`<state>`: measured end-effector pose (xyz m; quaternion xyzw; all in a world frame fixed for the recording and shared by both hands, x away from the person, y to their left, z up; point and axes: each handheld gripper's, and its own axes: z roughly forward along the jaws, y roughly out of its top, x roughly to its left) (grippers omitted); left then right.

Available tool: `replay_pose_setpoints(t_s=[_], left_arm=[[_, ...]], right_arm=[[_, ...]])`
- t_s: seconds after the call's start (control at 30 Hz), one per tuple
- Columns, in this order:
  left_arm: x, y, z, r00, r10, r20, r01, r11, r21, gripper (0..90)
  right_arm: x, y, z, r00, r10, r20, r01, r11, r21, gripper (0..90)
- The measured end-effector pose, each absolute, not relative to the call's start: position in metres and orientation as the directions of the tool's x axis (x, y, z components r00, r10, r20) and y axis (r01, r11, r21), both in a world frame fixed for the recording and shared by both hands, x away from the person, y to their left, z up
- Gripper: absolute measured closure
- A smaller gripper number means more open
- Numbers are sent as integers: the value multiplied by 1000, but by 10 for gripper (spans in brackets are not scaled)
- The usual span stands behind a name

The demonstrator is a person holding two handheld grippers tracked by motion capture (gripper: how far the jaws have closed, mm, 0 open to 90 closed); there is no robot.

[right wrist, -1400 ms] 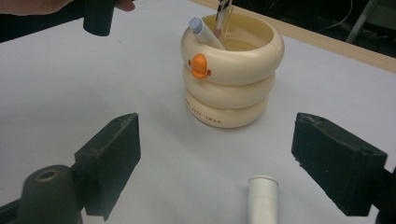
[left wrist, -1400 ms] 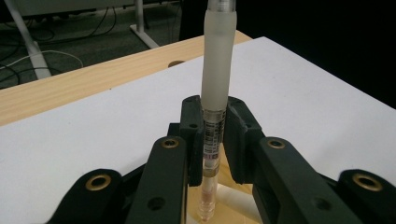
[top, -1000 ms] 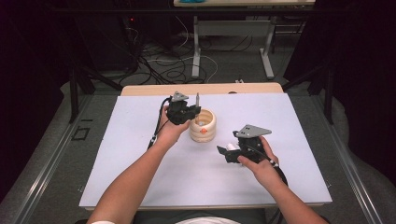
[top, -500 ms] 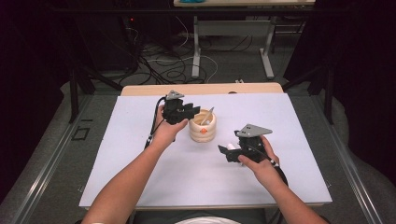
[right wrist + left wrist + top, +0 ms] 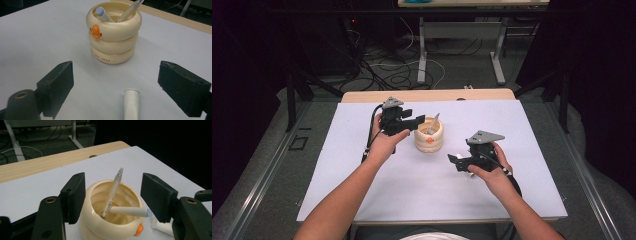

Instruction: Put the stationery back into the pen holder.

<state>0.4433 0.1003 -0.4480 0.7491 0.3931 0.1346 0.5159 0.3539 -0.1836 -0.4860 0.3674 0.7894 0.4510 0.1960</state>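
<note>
A cream ring-shaped cup [image 5: 429, 137] with an orange beak stands mid-table. In it lean a translucent pen [image 5: 113, 192], tip up, and a white marker [image 5: 130, 211]. My left gripper [image 5: 417, 121] hovers open just left of the cup, its jaws either side of the rim in the left gripper view [image 5: 113, 197], gripping nothing. My right gripper [image 5: 454, 161] is low, to the cup's right and nearer the person, and open. Between its jaws [image 5: 120, 80] a white tube [image 5: 131, 102] lies on the table, untouched. The cup [image 5: 113, 37] stands beyond it.
A white sheet [image 5: 362, 200] covers the table, with a wooden strip [image 5: 362, 96] along the far edge. Beyond it are cables and table legs [image 5: 422, 55] on the floor. Dark drops flank the table.
My left gripper has drawn back leftward from over the cup, and the pen now stands free in it. The right gripper has barely shifted.
</note>
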Motion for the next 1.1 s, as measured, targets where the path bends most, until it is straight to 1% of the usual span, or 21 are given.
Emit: replay_pose_setpoints(t_s=[0.07,0.2,0.4,0.53,0.57,0.67,0.77,0.83,0.9,1.0,1.07,1.1], left_arm=[[441,102,-447,666,715,-213,449,-155,880,346],[434,106,-443,658,719,-223,449,-137,883,326],[422,111,-436,680,701,-216,433,-146,889,301],[414,117,-436,686,699,-202,430,-165,888,293],[412,118,-436,685,698,-211,435,-158,887,291],[407,123,-438,683,695,-223,445,-155,882,281],[402,128,-440,676,703,-220,445,-151,883,274],[399,131,-441,670,713,-206,435,-151,888,269],[395,133,-443,656,724,-213,443,-141,885,264],[392,137,-447,644,736,-210,449,-141,882,260],[390,139,-451,636,740,-218,457,-133,879,261],[389,140,-453,635,741,-218,459,-134,878,261]], right_arm=[[355,-184,-486,-645,764,15,404,325,855,78],[357,-185,-486,-649,760,26,412,322,852,31],[360,-186,-483,-649,761,15,424,346,837,19],[363,-188,-483,-645,765,6,444,368,817,35],[363,-188,-484,-645,764,-2,448,380,809,39],[364,-189,-485,-634,773,-11,464,392,794,84],[366,-191,-485,-632,775,-22,476,411,777,154],[367,-191,-485,-623,782,-15,491,406,771,157],[369,-191,-486,-624,781,-14,505,417,756,176],[370,-191,-488,-620,784,0,525,415,743,245],[370,-192,-490,-620,785,2,536,422,731,268],[370,-192,-491,-615,788,0,541,422,728,295]])
